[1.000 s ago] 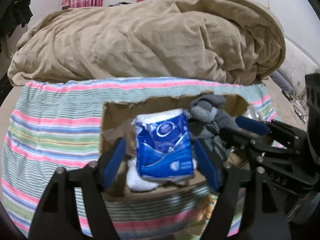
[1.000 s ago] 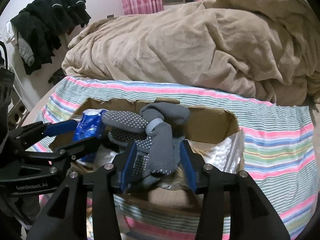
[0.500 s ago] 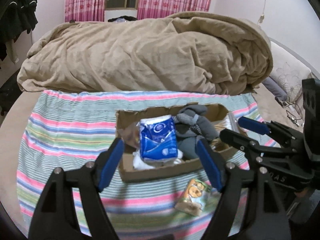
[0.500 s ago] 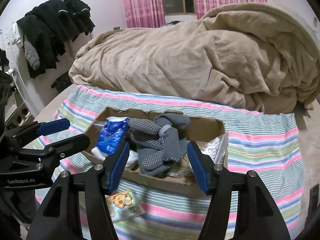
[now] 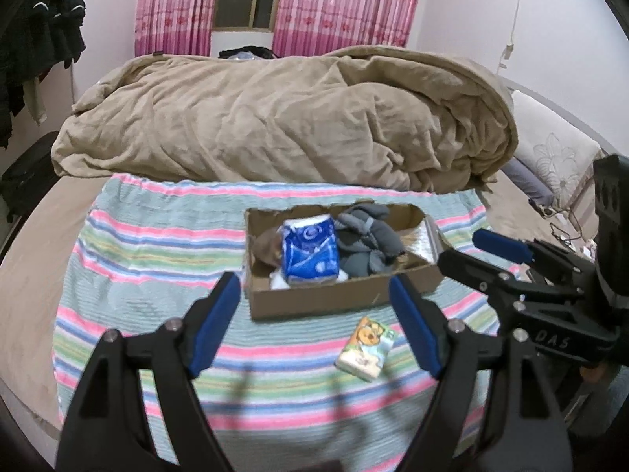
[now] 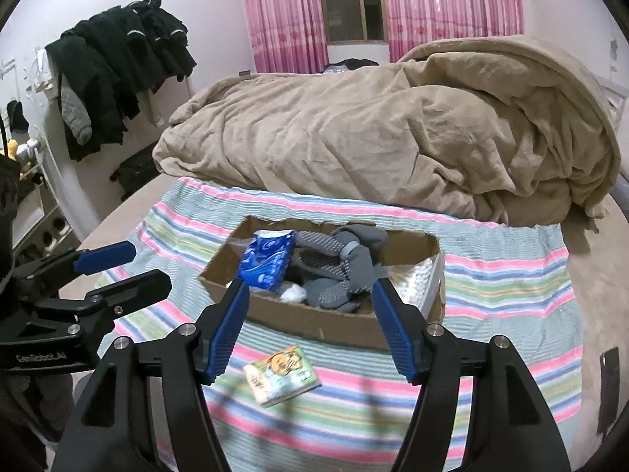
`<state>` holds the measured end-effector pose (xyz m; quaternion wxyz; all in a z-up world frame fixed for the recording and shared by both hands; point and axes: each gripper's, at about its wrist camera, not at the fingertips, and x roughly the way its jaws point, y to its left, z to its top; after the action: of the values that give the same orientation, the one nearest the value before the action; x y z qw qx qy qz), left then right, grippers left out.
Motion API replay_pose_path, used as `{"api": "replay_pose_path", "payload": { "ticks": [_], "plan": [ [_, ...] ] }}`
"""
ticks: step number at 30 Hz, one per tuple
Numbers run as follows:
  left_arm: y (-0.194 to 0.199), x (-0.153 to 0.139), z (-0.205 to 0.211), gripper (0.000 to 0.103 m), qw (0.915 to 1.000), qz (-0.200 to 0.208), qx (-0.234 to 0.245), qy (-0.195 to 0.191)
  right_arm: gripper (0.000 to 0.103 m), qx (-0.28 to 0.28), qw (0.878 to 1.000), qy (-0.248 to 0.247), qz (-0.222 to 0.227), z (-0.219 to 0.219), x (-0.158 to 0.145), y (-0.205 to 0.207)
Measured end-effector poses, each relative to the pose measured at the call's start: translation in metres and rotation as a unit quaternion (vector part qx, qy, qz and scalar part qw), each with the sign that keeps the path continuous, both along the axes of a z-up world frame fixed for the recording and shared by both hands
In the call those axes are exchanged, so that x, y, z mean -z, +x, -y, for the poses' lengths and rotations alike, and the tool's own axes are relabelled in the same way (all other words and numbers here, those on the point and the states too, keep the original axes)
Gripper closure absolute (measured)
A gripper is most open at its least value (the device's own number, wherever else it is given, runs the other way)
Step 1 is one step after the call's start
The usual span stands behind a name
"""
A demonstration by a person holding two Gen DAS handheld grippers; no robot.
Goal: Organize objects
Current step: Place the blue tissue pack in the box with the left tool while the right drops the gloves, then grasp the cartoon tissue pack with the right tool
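A cardboard box sits on a striped cloth on the bed. Inside lie a blue tissue pack, grey dotted socks and a clear pack of cotton swabs. A small cartoon-printed tissue pack lies on the cloth in front of the box. My left gripper hovers above and in front of the box, its jaws opening with nothing between them. My right gripper hangs beside it, jaws also opening and empty.
A bulky beige blanket is heaped behind the cloth. Dark clothes hang on the left wall. A flowered pillow lies at the right. Pink curtains frame a window at the back.
Both grippers have drawn back and upward from the box with jaws widening. The blue pack and the socks stay in the box. The small cartoon pack has come into view.
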<state>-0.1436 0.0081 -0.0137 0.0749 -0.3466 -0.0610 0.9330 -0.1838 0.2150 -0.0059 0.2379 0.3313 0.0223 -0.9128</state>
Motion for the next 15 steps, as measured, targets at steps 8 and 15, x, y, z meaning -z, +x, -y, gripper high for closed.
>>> {"api": "replay_pose_path", "payload": {
  "ticks": [8, 15],
  "plan": [
    [0.024, 0.017, 0.006, 0.014, 0.9999, 0.013, -0.003, 0.009, 0.026, -0.001, 1.0, -0.008, 0.01, 0.002, 0.011, 0.03],
    [0.035, 0.045, 0.012, 0.014, 0.9992, 0.035, -0.011, 0.014, 0.026, -0.001, 0.999, -0.002, 0.035, 0.006, 0.04, 0.04]
  ]
}}
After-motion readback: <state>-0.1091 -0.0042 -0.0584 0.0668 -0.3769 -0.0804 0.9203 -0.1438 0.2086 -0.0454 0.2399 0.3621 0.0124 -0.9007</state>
